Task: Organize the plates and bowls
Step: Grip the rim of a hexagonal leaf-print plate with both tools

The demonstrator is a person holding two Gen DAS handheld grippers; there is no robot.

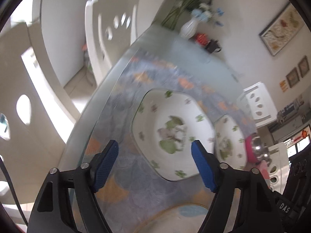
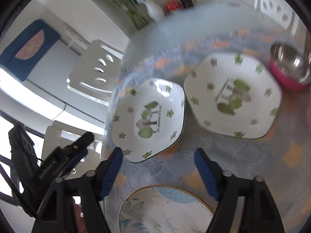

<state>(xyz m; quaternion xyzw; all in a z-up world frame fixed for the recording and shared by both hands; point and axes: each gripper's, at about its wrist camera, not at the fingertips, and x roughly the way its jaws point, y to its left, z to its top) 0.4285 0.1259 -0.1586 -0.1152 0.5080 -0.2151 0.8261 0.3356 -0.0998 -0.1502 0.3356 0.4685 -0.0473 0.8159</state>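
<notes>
On the table (image 2: 243,165), glass top over a blue-orange patterned cloth, sit two white squarish plates with green clover prints. Both views are motion-blurred.

Right wrist view: near plate (image 2: 149,120) at 11 o'clock from the right gripper (image 2: 158,167), its lower rim just ahead of the left blue pad. Far plate (image 2: 233,97) at 1 o'clock, just beside the near one; can't tell if the rims touch. Steel bowl (image 2: 289,62) with pink outside at 2 o'clock, near the far plate's corner. Round gold-rimmed plate (image 2: 165,211) with a blue leaf print at 6 o'clock, between and under the fingers. Right jaws wide, nothing between them. Left gripper's black body shows at 8 o'clock, off the table edge.

Left wrist view: left gripper (image 1: 154,164) over the table, jaws wide, empty. One clover plate (image 1: 173,134) dead ahead at 12 o'clock, the right pad overlapping its rim in view; contact unclear. Second clover plate (image 1: 231,141) at 2 o'clock, the bowl (image 1: 258,147) beyond it at 3 o'clock. Gold rim of the round plate (image 1: 186,211) at 6 o'clock.

Far table end: white vase (image 1: 189,27) with flowers, small red and black items beside it. White chairs (image 1: 110,27) around the table.
</notes>
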